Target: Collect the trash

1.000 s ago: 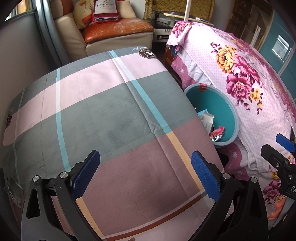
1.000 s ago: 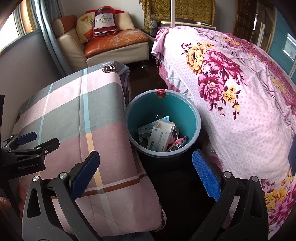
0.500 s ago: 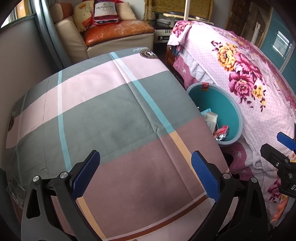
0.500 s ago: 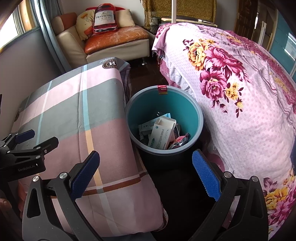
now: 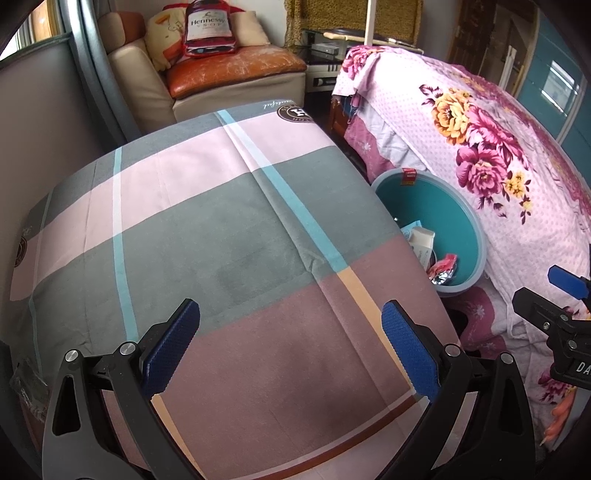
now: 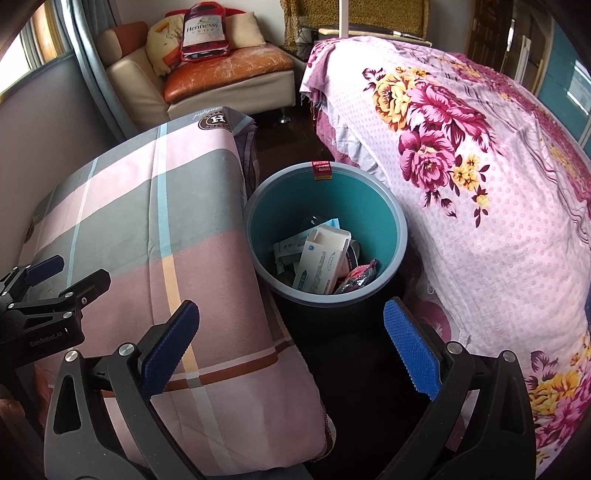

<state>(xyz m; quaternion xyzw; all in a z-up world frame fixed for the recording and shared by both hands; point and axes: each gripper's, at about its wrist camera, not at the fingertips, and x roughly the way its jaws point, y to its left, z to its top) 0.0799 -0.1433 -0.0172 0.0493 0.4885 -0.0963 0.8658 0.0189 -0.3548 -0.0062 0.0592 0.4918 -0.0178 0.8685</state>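
A teal trash bin [image 6: 373,199] stands on the floor between the checked cloth-covered surface [image 6: 147,229] and the floral bed [image 6: 480,206]. In it lie a white carton [image 6: 321,262], paper wrappers [image 6: 286,251] and a dark foil packet [image 6: 356,277]. My right gripper [image 6: 291,350] is open and empty, above and in front of the bin. My left gripper [image 5: 291,347] is open and empty over the checked cloth [image 5: 221,240]. The bin [image 5: 450,221] shows at the right of the left wrist view, with the carton [image 5: 423,240] and foil packet [image 5: 443,271] inside.
A sofa [image 6: 221,70] with cushions and a bottle-shaped red cushion [image 6: 205,31] stands at the back. The left gripper's body [image 6: 48,295] shows at the left of the right wrist view; the right gripper's body [image 5: 557,325] shows at the right of the left wrist view.
Both grippers have drifted slightly back and up; the bin sits a little further right in the left wrist view. Both stay open and empty.
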